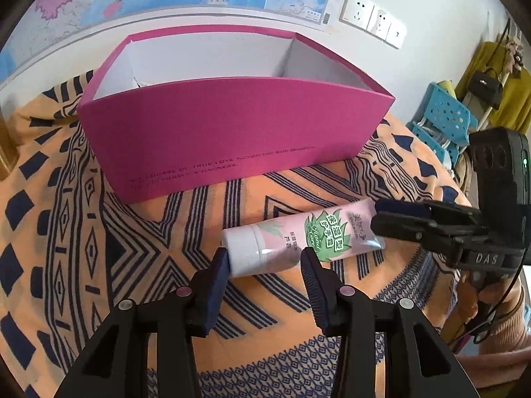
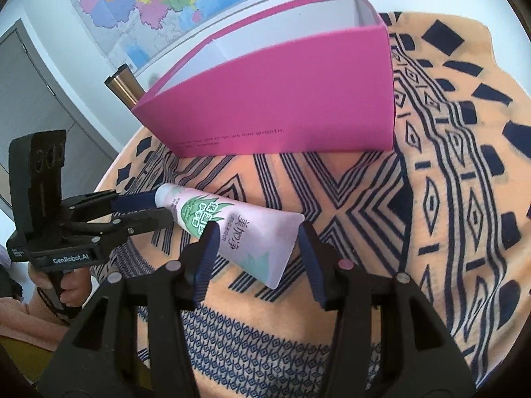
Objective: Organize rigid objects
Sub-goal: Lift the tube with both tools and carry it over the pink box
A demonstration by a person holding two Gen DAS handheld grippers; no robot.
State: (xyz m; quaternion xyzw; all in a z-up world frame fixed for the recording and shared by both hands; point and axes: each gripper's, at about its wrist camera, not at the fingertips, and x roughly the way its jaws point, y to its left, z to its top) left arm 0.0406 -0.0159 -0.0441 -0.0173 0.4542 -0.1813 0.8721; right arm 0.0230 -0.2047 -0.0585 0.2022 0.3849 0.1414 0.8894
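— Two grippers on one item?
— Yes. The hand cream tube [image 1: 298, 242] lies on the patterned cloth [image 1: 132, 248], just before the pink box [image 1: 232, 126]. The left gripper [image 1: 265, 262] pinches its white cap end; the right gripper [image 2: 259, 245] stands spread about the flat tail, pads not pressing.
— Box contents?
— Cannot tell.

One tube [image 1: 298, 242]; one pink box [image 1: 232, 132]; two grippers.
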